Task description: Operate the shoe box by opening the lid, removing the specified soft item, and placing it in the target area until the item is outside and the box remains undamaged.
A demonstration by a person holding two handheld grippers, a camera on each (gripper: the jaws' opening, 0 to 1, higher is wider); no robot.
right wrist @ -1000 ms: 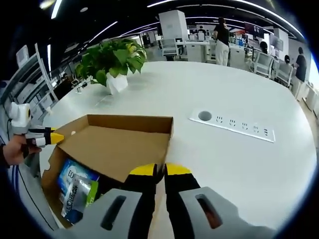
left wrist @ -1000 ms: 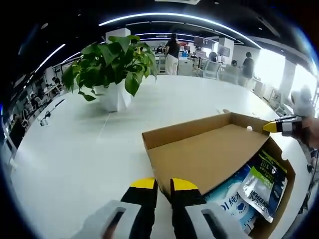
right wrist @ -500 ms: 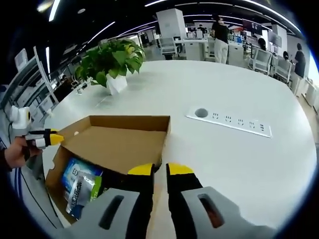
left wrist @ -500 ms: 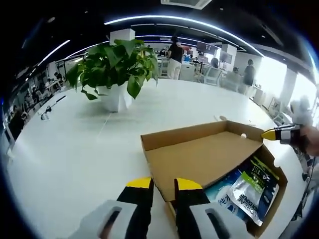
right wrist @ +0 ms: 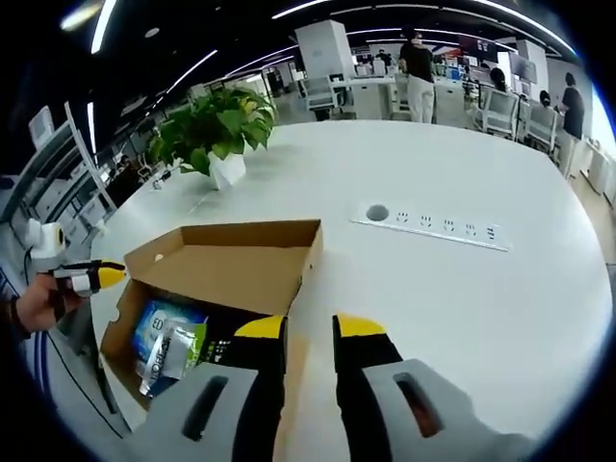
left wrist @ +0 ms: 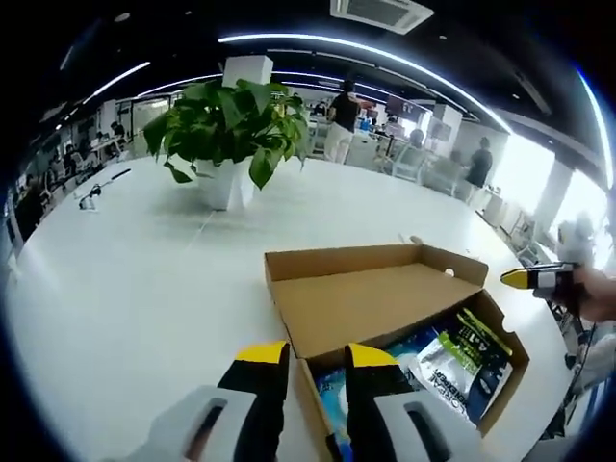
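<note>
Shoe box [left wrist: 385,308] on white table [left wrist: 125,289], lid raised, soft packets [left wrist: 462,356] inside. Left gripper [left wrist: 318,354] at box's near corner, jaws narrowly apart, gripping nothing. Right gripper [right wrist: 308,325] at opposite edge, jaws narrowly apart, empty. Potted plant [left wrist: 231,130] well beyond box.

This is looking like an open-plan office. A wide white table [right wrist: 462,289] is stretching across the room, with a built-in socket strip [right wrist: 428,224] lying flat in its top and a potted plant [left wrist: 229,135] standing on it. Far behind, people [left wrist: 340,117] are standing among desks and chairs [right wrist: 497,111], and long strip lights [left wrist: 356,48] are curving across the dark ceiling.
</note>
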